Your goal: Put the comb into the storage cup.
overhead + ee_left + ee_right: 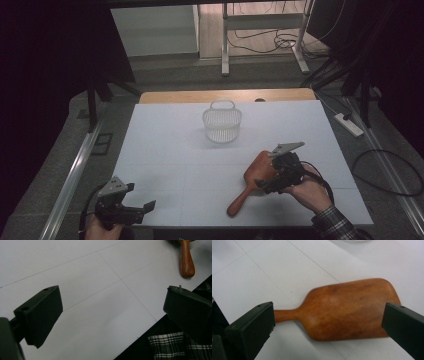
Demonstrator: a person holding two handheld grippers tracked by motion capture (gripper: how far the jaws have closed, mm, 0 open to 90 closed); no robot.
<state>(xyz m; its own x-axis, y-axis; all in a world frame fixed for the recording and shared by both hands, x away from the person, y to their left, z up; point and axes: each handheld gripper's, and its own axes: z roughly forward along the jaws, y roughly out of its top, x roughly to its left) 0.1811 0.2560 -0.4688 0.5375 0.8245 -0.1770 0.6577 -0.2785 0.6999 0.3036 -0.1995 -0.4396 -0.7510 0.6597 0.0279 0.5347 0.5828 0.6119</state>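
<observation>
Table (165, 150): a wide white sheet covers it, faint seam lines cross the surface, and a strip of bare wood shows along the far edge.
Basket (222, 121): white wire mesh, upright, handle up, standing alone toward the far middle of the table, well apart from both grippers.
Brush (252, 181): wooden, reddish-brown, a paddle hairbrush lying flat with its smooth back up near the front right of the table; the broad head points toward the basket, the slim handle runs toward the near edge. In the right gripper view the head (352, 310) lies right between the jaws; in the left gripper view just the handle end (187, 261) shows, up at the top right.
Right gripper (274, 182): held low over the brush's head, jaws spread wide, one off the neck side and one off the head's far end; I can't tell whether either jaw touches the wood.
Left gripper (142, 207): down at the front left corner, hovering above bare table, jaws wide apart with nothing between them, well away from the brush.
Sleeve (334, 224): plaid, on the person's right arm at the bottom right.
Writing: no brand or label that I can read on brush, basket or grippers.
</observation>
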